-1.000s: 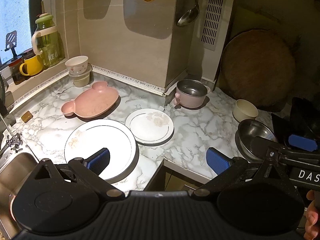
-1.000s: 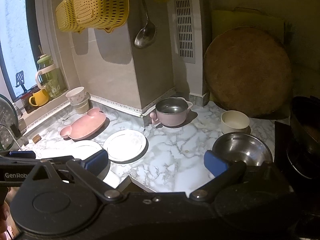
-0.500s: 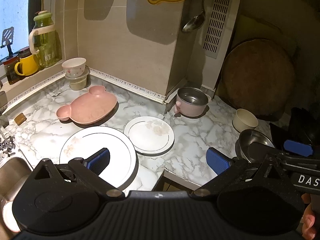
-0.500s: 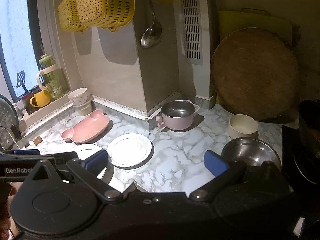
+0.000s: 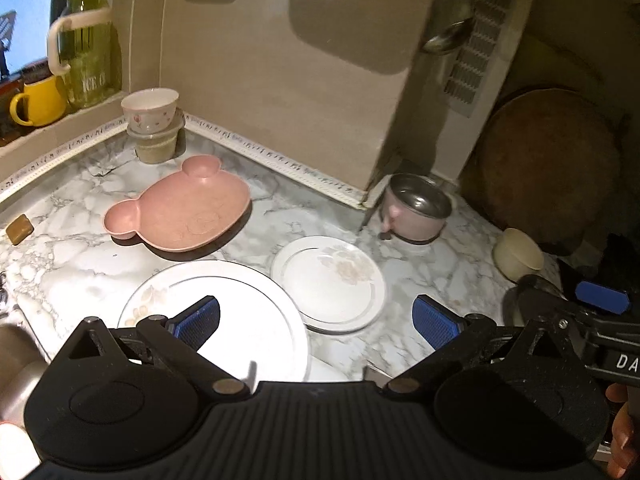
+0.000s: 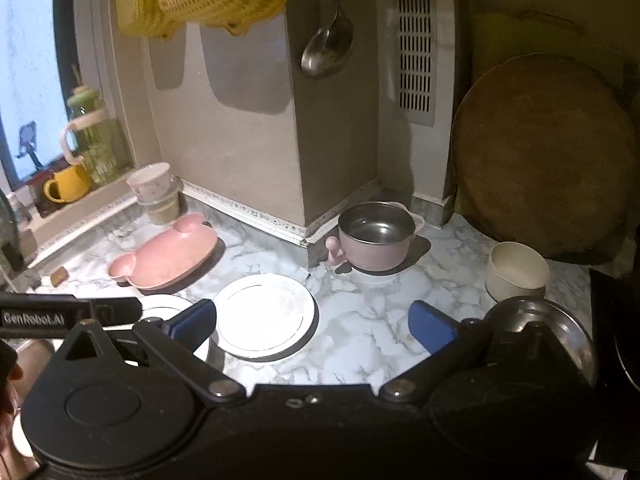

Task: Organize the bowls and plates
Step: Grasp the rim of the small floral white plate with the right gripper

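On a marble kitchen counter [image 5: 420, 276], a large white plate [image 5: 224, 312] sits beside a small white plate [image 5: 328, 280], behind them a pink bear-shaped plate [image 5: 184, 208] and pink bowl [image 5: 416, 210]. Above, the left gripper [image 5: 316, 318] and right gripper [image 6: 312, 320] hover, jaws spread wide and holding nothing.

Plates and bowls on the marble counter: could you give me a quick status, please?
Left gripper open, right gripper open, both empty. Large white plate and small white floral plate lie side by side, unstacked. Nothing blocking them.
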`<state>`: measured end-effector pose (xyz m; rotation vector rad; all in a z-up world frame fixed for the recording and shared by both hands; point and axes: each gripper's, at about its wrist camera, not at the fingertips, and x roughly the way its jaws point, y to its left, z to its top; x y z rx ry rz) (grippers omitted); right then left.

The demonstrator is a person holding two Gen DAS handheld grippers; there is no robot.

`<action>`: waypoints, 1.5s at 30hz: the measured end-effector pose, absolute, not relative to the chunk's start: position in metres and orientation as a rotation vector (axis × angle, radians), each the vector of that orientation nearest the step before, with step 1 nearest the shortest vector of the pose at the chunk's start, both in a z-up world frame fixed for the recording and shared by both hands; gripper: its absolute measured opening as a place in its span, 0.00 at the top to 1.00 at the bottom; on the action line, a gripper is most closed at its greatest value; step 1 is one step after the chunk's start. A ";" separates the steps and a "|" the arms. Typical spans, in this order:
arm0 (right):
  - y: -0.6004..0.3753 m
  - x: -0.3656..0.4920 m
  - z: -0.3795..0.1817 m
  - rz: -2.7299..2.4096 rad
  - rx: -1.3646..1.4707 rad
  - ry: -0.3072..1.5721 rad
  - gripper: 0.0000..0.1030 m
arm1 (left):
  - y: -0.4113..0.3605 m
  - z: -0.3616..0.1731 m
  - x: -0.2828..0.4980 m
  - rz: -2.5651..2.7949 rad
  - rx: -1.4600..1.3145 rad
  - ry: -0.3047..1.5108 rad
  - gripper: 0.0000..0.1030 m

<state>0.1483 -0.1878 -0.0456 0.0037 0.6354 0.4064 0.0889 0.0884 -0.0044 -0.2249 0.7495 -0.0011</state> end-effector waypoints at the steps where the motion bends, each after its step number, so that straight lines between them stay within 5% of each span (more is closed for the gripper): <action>1: -0.184 0.155 -0.050 0.408 0.003 0.639 0.00 | 0.092 -0.007 0.096 0.000 -0.223 0.754 0.00; 19: -0.124 0.254 -0.133 0.423 0.002 0.850 0.04 | 0.120 -0.054 0.224 -0.097 -0.118 0.828 0.00; 29: -0.115 0.291 -0.173 0.426 0.044 1.000 0.29 | 0.118 -0.100 0.279 -0.141 -0.082 0.922 0.01; 31: -0.113 0.296 -0.181 0.416 0.050 1.021 0.33 | 0.115 -0.109 0.284 -0.144 -0.049 0.936 0.07; 33: -0.114 0.301 -0.186 0.410 0.067 1.040 0.41 | 0.115 -0.118 0.288 -0.151 -0.050 0.971 0.25; 45: -0.115 0.311 -0.202 0.410 0.124 1.098 0.69 | 0.123 -0.149 0.301 -0.162 -0.164 1.089 0.51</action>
